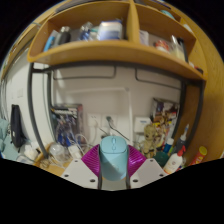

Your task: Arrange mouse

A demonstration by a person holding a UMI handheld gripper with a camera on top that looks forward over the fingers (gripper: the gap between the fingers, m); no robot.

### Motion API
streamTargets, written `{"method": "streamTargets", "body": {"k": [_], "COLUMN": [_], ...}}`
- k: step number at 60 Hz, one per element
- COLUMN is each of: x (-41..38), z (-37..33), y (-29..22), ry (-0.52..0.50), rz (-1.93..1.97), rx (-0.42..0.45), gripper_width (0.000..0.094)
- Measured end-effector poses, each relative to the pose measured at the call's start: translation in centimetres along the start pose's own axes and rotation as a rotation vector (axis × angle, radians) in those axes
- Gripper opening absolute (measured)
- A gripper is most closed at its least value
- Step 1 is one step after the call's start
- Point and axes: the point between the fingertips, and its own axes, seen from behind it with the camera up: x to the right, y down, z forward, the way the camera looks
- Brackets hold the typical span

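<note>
Your gripper (113, 168) has its two fingers closed in on a pale blue object (113, 157), the magenta pads (93, 160) pressing it from either side; judging by the task, this is the mouse, though its shape reads only as a rounded, upright blue body seen end-on, so you should take that naming as a judgement; it sits between the fingers and is lifted clear of any surface you can see, which suggests you are carrying it and have not yet set it down; holding it across its narrow sides makes sense, since that leaves the underside free to meet the desk flat; beyond the fingers lies a cluttered desk (40, 156), with bottles and small containers (177, 152) crowded to one side and cables (68, 130) hanging against the white wall (110, 100); above all this runs a wooden shelf (110, 50) loaded with boxes; where exactly the mouse belongs cannot be told from here, so look for a bare patch among the clutter before you lower it.
</note>
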Motion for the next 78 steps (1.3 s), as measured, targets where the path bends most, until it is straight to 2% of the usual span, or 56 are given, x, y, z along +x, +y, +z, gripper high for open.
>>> {"method": "streamTargets", "body": {"k": [8, 18, 32, 34, 40, 48, 53, 55, 66, 78], "x": [4.4, 4.9, 4.3, 4.3, 4.4, 4.6, 4.3, 4.2, 3.4, 1.0], "z": [3.1, 5.2, 5.8, 5.6, 5.7, 5.7, 5.0, 4.5, -0.6, -7.3], "y": [8.6, 19.3, 27.5, 28.2, 28.1, 28.2, 28.2, 27.9, 23.3, 15.6], "ry": [0.002, -0.038, -0.07, -0.069, -0.055, -0.035, -0.046, -0.044, -0.004, 0.022], "rz": [0.022, 0.049, 0.052, 0.038, 0.031, 0.046, 0.033, 0.031, 0.06, 0.041], "rx": [-0.139, -0.317, -0.464, -0.477, -0.449, -0.466, -0.495, -0.498, -0.473, -0.382], "gripper_width": [0.0318, 0.0318, 0.0333, 0.0359, 0.0416, 0.0521, 0.078, 0.083, 0.082, 0.0822]}}
